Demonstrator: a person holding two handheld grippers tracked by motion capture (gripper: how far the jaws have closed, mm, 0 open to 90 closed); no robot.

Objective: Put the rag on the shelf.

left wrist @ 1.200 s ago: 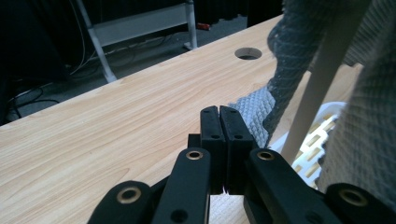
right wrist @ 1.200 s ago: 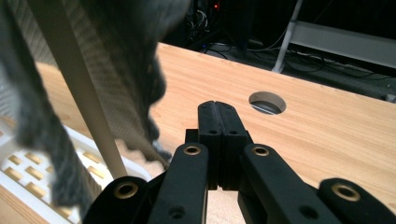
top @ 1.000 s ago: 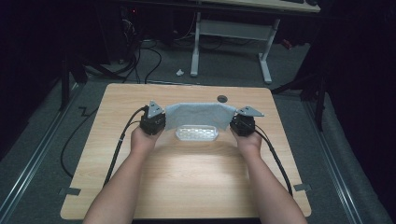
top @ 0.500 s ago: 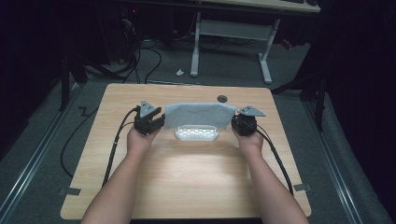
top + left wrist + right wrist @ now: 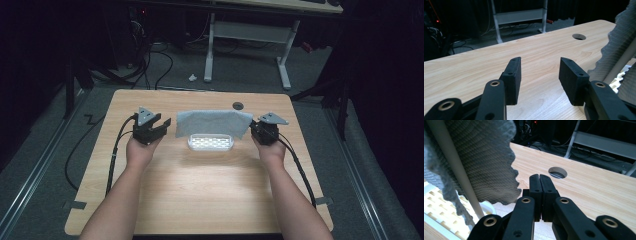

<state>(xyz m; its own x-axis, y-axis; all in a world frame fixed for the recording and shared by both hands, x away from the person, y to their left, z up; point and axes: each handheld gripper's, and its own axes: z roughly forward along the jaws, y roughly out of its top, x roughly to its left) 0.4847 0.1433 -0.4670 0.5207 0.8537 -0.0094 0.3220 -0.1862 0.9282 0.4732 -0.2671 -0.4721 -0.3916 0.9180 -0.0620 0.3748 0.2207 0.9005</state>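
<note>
Cloth: a grey cloth hangs over a thin white rail above a white slotted tray, near the middle of the tabletop and toward its far edge.

Left gripper: your left gripper has just been opening; its jaws now stand wide apart with nothing between them, bare wood showing through the gap in the left gripper view. It sits just off the cloth's left end, whereas a second ago it was closed against that end.

Right gripper: your right gripper is at the cloth's right end, jaws pressed fully together. In the right gripper view the cloth's ragged edge hangs beside the jaws, not between them.

What changed: the left corner has been let go, and the cloth keeps its place on the rail.

Meaning: the hanging looks done on the left; the right hand seems free to draw away next.

Surroundings: a round hole lies near the far edge, behind the cloth.
</note>
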